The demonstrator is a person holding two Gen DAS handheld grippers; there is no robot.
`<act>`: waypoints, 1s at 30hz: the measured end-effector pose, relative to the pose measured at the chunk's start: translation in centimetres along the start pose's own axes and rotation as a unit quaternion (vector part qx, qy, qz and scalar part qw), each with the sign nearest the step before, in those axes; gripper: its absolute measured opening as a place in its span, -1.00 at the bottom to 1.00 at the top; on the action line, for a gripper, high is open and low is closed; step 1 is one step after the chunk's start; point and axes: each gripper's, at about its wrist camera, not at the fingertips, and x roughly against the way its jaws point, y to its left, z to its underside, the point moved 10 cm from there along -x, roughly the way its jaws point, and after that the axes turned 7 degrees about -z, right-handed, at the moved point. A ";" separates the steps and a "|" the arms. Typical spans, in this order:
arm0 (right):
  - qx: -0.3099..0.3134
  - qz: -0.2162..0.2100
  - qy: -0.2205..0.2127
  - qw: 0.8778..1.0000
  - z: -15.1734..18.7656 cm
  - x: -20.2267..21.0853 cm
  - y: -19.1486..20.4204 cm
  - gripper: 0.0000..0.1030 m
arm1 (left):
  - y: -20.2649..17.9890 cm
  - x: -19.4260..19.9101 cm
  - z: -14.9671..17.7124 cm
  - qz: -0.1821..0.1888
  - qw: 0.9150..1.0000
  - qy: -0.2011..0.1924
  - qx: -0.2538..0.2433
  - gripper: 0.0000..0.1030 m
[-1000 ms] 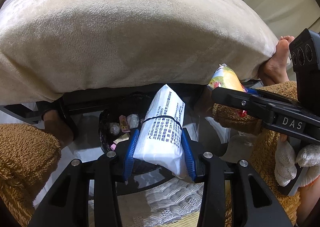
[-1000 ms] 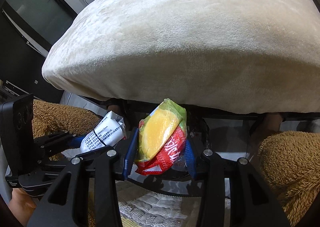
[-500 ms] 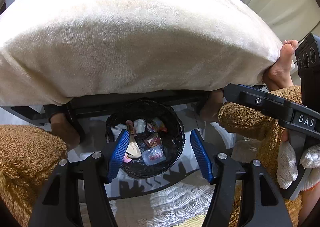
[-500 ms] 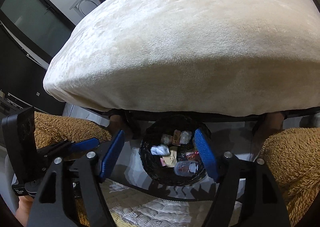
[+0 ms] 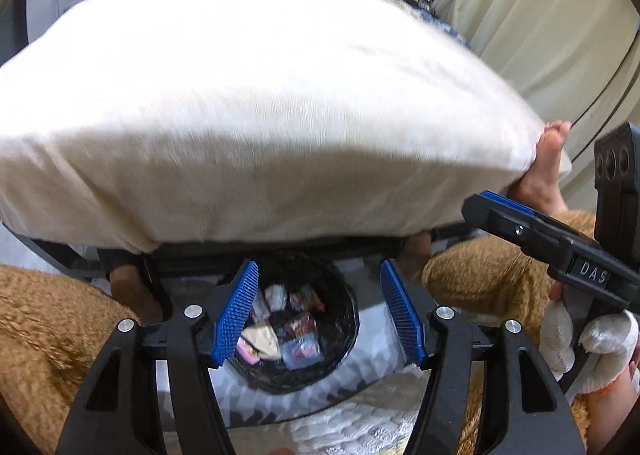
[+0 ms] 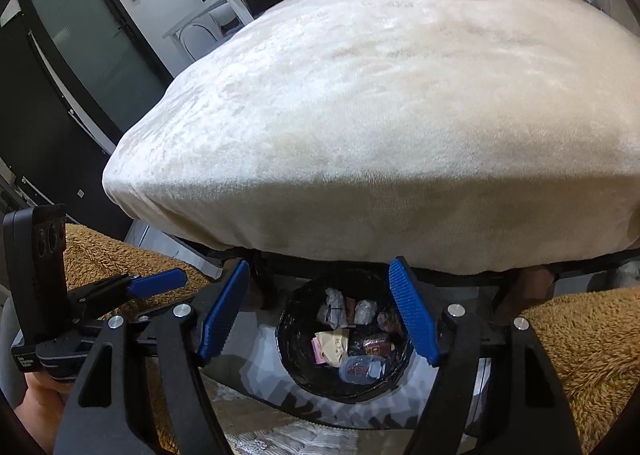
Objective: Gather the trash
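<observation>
Both claws spread wide, nothing between the pads. Left claw and right claw both sit above the black trash bin, which lies straight below and ahead, between the blue pads. Wrappers and a small bottle are in the bin. Cream-covered bed overhangs just ahead, its edge blocking the way forward. Brown fleece-clad legs flank the bin on both sides. Right claw is visible just right of the left, held by a white-gloved hand.
</observation>
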 end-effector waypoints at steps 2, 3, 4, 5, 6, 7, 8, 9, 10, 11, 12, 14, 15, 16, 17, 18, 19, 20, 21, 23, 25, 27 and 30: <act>0.018 0.006 -0.019 1.000 -0.7 0.9 0.4 0.41 | -0.2 0.9 -0.9 -0.001 1.000 -0.019 -0.005 0.20; 0.031 0.010 -0.033 0.999 -1.1 1.6 0.7 0.41 | -0.3 1.4 -1.3 -0.002 1.000 -0.029 -0.009 0.20; 0.043 0.014 -0.045 0.998 -1.6 2.2 1.0 0.41 | -0.4 2.0 -1.8 -0.003 0.999 -0.042 -0.014 0.20; 0.047 0.016 -0.049 0.998 -1.9 2.4 1.0 0.41 | -0.5 2.5 -2.3 -0.003 0.998 -0.054 -0.020 0.20; 0.052 0.018 -0.054 0.997 -2.1 2.7 1.0 0.42 | -0.7 3.1 -2.8 -0.004 0.998 -0.065 -0.026 0.20; 0.064 0.025 -0.072 0.995 -2.9 3.7 1.0 0.47 | -0.7 3.6 -3.3 -0.004 0.997 -0.076 -0.031 0.20; 0.066 0.027 -0.076 0.995 -3.1 4.0 1.0 0.47 | -0.8 4.1 -3.7 -0.003 0.996 -0.086 -0.035 0.20; 0.071 0.030 -0.087 0.993 -3.5 4.6 0.9 0.48 | -1.0 4.6 -4.1 -0.002 0.995 -0.094 -0.040 0.22; 0.072 0.031 -0.088 0.993 -3.5 4.8 0.9 0.48 | -1.1 5.2 -4.4 -0.003 0.993 -0.104 -0.045 0.34; 0.078 0.038 -0.104 0.991 -4.1 5.7 0.7 0.49 | -1.2 5.7 -4.8 -0.004 0.992 -0.115 -0.050 0.40; 0.081 0.040 -0.109 0.990 -4.4 6.2 0.5 0.52 | -1.3 6.3 -5.1 -0.004 0.991 -0.126 -0.054 0.45; 0.093 0.048 -0.132 0.986 -5.3 7.8 0.4 0.60 | -1.4 7.1 -5.7 -0.004 0.988 -0.140 -0.062 0.46; 0.100 0.055 -0.144 0.983 -5.8 8.7 0.3 0.61 | -1.5 7.5 -6.0 -0.004 0.987 -0.147 -0.066 0.47; 0.100 0.055 -0.146 0.983 -5.9 8.9 0.3 0.64 | -1.5 8.0 -6.4 -0.005 0.985 -0.155 -0.070 0.56; 0.109 0.060 -0.161 0.979 -6.4 10.0 0.3 0.71 | -1.6 8.4 -6.8 -0.006 0.984 -0.163 -0.073 0.63; 0.111 0.061 -0.166 0.978 -6.6 10.3 0.2 0.88 | -1.6 8.9 -7.0 -0.006 0.982 -0.170 -0.076 0.79; 0.115 0.064 -0.175 0.976 -7.0 11.0 0.1 0.91 | -1.6 9.3 -7.3 -0.008 0.981 -0.180 -0.079 0.88; 0.119 0.069 -0.184 0.973 -7.3 11.8 -0.2 0.91 | -1.7 9.6 -7.6 -0.009 0.979 -0.187 -0.080 0.87; 0.120 0.070 -0.187 0.972 -7.4 12.2 -0.4 0.91 | -1.7 9.8 -7.8 -0.012 0.978 -0.193 -0.082 0.87; 0.122 0.083 -0.203 0.968 -7.7 13.1 -0.9 0.91 | -1.6 10.2 -8.0 -0.018 0.975 -0.207 -0.082 0.87; 0.123 0.089 -0.210 0.966 -7.4 13.4 -1.3 0.91 | -1.5 10.4 -7.8 -0.016 0.973 -0.215 -0.077 0.87; 0.105 0.087 -0.205 0.969 -6.7 13.1 -2.5 0.91 | -1.4 10.1 -7.5 -0.012 0.974 -0.214 -0.075 0.87; 0.109 0.092 -0.211 0.967 -7.1 13.9 -2.7 0.91 | -2.0 10.0 -7.1 -0.008 0.973 -0.212 -0.087 0.87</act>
